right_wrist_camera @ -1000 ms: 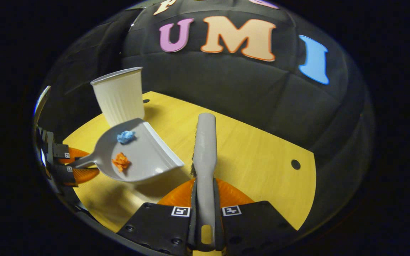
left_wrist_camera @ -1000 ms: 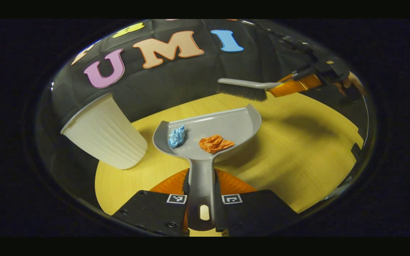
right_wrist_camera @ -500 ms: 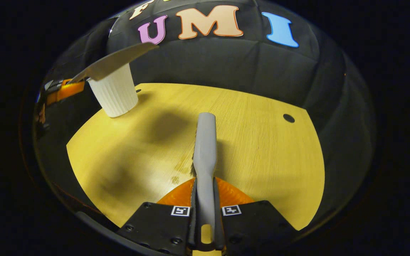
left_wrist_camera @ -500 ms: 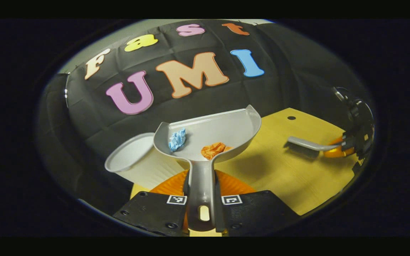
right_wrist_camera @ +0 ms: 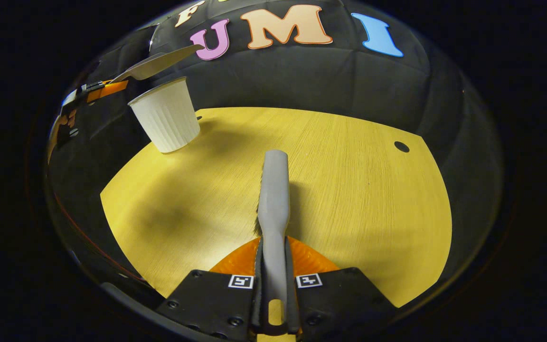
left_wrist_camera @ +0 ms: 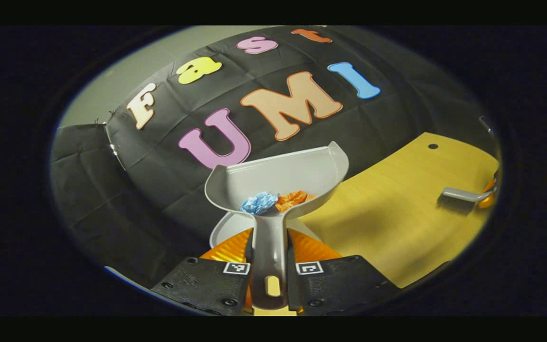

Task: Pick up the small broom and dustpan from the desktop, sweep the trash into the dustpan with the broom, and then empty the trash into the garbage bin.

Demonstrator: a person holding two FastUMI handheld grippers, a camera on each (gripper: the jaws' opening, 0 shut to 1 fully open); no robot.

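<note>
The left gripper point(left_wrist_camera: 268, 280), fingers clamped on the dustpan point(left_wrist_camera: 278, 178) handle, holds it above the garbage bin point(right_wrist_camera: 165, 116) at ten o'clock on the counter point(right_wrist_camera: 349, 190), so the paper scraps point(left_wrist_camera: 273, 201) may miss the rim if it tips too early, while the right gripper point(right_wrist_camera: 273, 285) grips the broom point(right_wrist_camera: 273, 190).

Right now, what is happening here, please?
A person works with two tools. The left hand-held gripper is shut on the grey dustpan, held up above the white ribbed bin, with a blue paper ball and an orange one still inside. The right hand-held gripper holds the small broom low over the yellow desktop.
</note>
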